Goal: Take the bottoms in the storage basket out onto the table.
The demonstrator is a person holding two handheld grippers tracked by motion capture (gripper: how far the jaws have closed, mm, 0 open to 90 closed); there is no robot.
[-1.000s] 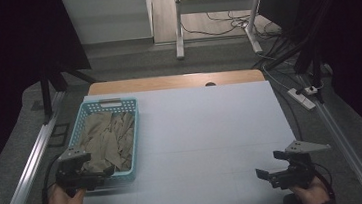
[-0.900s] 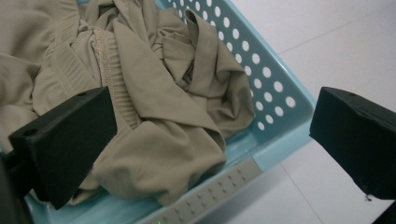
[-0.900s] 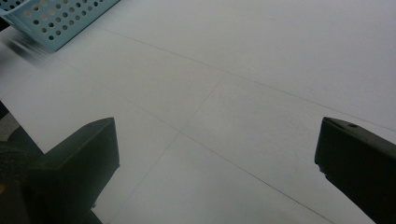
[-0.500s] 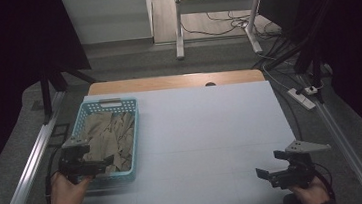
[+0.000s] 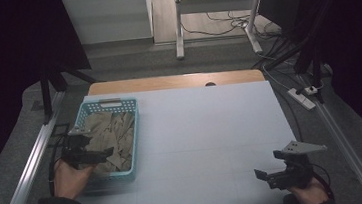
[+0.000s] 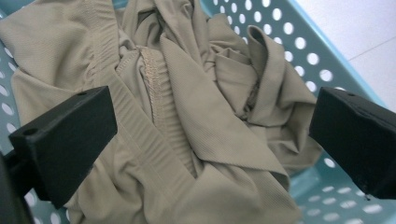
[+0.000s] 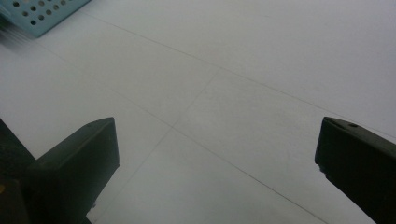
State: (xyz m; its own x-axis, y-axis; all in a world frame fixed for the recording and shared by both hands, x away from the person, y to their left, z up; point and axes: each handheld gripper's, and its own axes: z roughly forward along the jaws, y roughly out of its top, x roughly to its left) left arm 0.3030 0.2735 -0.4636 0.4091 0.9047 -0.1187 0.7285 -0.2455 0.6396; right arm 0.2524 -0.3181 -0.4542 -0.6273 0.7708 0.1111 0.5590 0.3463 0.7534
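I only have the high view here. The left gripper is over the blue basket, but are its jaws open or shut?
Observer: The left gripper is wide open, jaws apart over the beige cloth, not pinching it.
Operator: Is the cloth folded?
Observer: No, it lies crumpled in the basket; a ribbed, stitched hem runs between the jaws.
Operator: And the right gripper?
Observer: The right gripper is open too, over bare white table.

Rumpled beige cloth [image 6: 196,126] is filling the perforated light-blue plastic basket [image 5: 134,136] and blocking its floor, while the pale grey tabletop [image 5: 212,139] right of the basket is lying open.
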